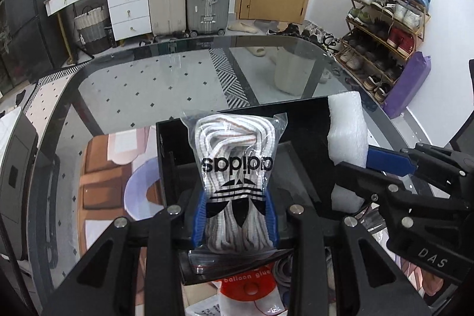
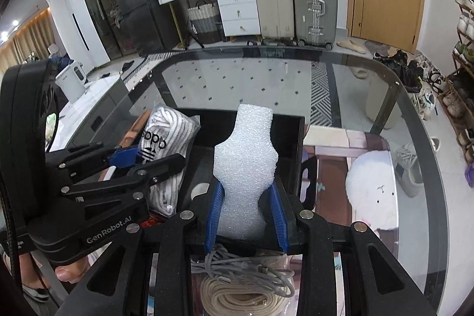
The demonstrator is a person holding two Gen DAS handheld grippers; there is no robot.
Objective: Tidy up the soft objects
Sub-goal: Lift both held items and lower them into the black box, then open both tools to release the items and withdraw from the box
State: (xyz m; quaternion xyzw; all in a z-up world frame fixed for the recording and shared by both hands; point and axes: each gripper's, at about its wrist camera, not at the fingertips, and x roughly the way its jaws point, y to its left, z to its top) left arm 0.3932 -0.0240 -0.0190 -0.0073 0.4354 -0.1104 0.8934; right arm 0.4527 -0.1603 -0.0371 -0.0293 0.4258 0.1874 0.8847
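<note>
On the left, the left tool (image 1: 235,215) is clamped on a clear bag of white laces (image 1: 235,165), its blue pads pinching the lower half of the bag so that it bulges above them. The bag hangs over the left part of a black box (image 1: 305,120) that stands on the glass bench (image 1: 148,85), and does not look set down yet.

To the right of it, the right tool (image 2: 246,212) is clamped on a white foam piece (image 2: 246,156), squeezed to a narrow waist between the pads. The foam stands over the right part of the same box, close beside the bag but not touching it as far as either view shows.

Judging by this, the task is partway through: two soft things have been brought to the box together, and letting them go inside is still to come. Near the bottom edge of the views lie a coil of cream rope (image 2: 246,298), a grey cable (image 2: 237,268) and an orange-labelled packet (image 1: 247,286), which look unsorted and probably remain to be done.
</note>
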